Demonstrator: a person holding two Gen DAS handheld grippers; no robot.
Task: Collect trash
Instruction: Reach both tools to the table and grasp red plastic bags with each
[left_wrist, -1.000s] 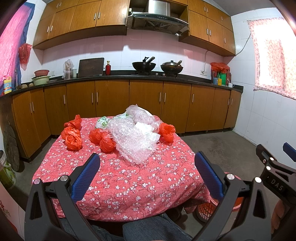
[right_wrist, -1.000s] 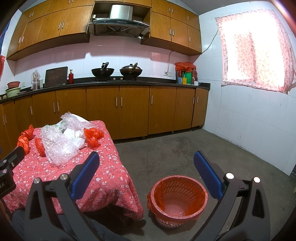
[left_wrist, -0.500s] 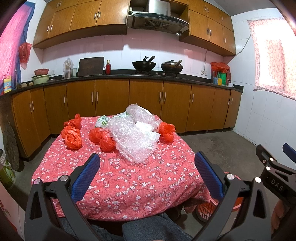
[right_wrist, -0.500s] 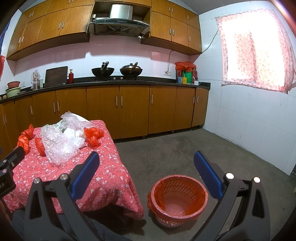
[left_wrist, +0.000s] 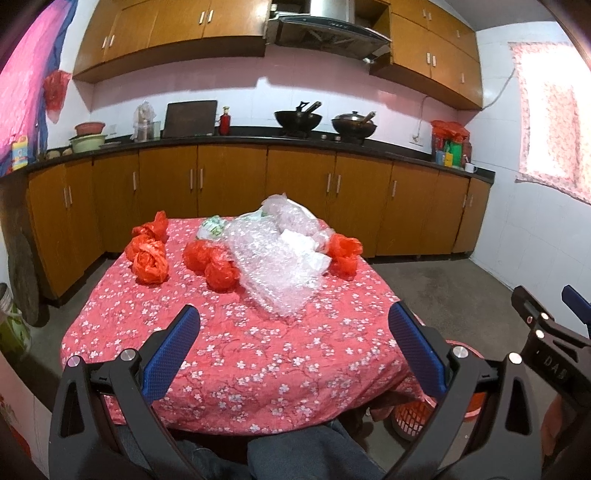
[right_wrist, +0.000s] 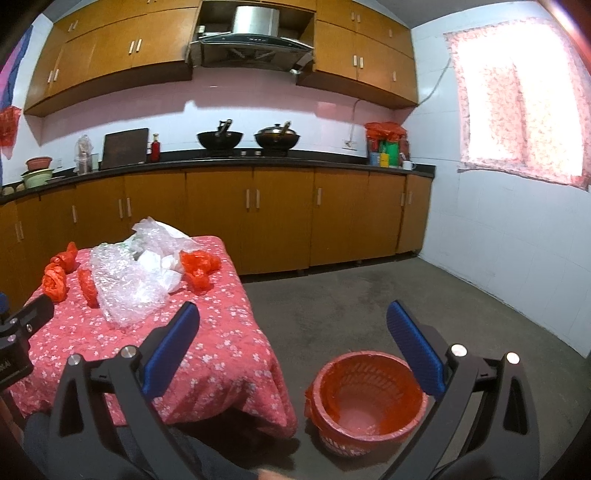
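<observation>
A table with a red flowered cloth (left_wrist: 236, 354) holds trash: several crumpled red plastic bags (left_wrist: 147, 258), a clear bubble-wrap sheet (left_wrist: 275, 275), white and clear bags (left_wrist: 295, 221) behind it. The bubble wrap also shows in the right wrist view (right_wrist: 125, 280). An orange basket lined with a red bag (right_wrist: 364, 398) stands on the floor right of the table. My left gripper (left_wrist: 293, 339) is open and empty above the table's near edge. My right gripper (right_wrist: 291, 341) is open and empty, above the floor between table and basket.
Wooden cabinets and a dark counter (left_wrist: 258, 138) run along the far wall, with two woks (left_wrist: 299, 118) on the stove. Bare concrete floor (right_wrist: 369, 295) lies right of the table. A tiled wall and curtained window (right_wrist: 517, 110) are at the right.
Both views have shifted very slightly; the left gripper has edged a little toward the table. Nothing on the table has moved.
</observation>
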